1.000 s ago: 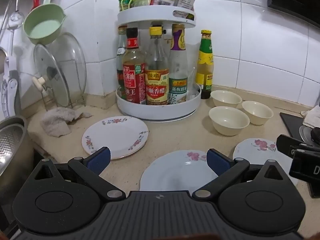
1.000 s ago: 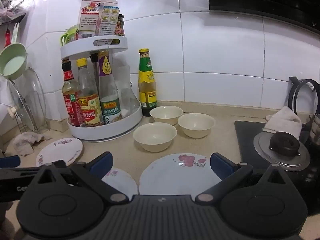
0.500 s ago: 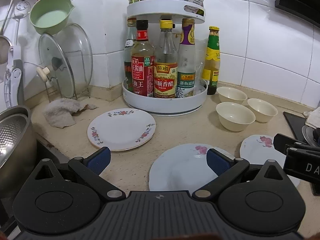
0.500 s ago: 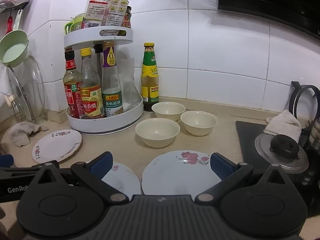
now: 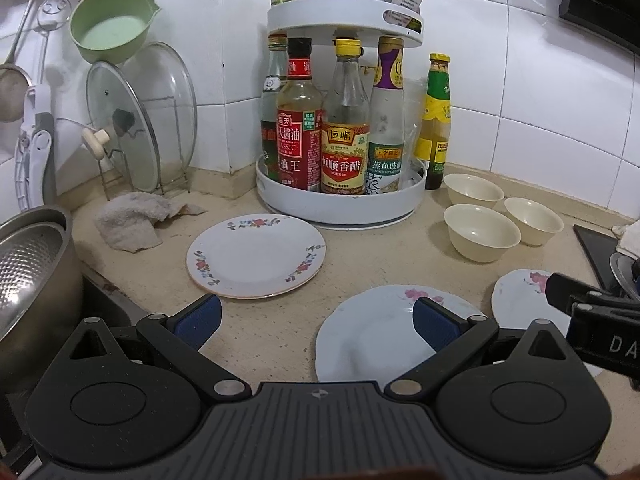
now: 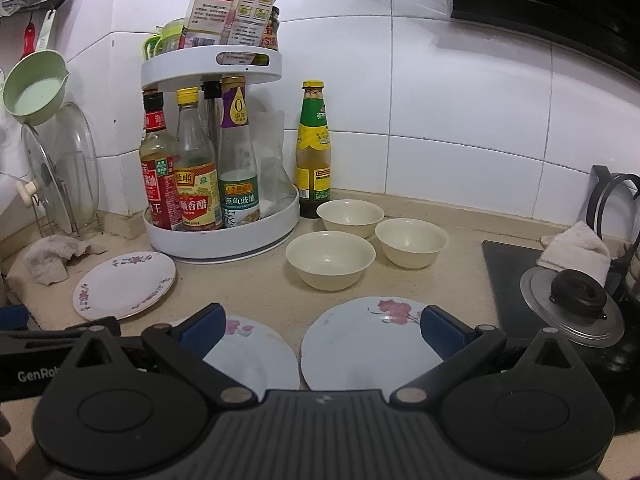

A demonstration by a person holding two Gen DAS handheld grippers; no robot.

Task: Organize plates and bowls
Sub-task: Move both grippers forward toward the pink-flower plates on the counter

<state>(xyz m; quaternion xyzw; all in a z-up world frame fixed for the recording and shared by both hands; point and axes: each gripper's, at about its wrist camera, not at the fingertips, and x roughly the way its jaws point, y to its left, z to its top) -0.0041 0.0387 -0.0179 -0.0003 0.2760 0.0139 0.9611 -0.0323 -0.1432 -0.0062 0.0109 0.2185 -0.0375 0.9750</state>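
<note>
Changes logged: I swung my left gripper leftward and lifted it, so the floral-rimmed plate slid toward frame centre and the pale blue plate moved under the right fingertip. I also raised my right gripper slightly; the three bowls and rose plate sat lower in view

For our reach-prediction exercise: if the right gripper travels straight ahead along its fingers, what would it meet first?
Most likely the pink-flowered plate, lying between the open right gripper fingers; beyond it sits the nearest cream bowl. Height above the counter is unclear.
</note>
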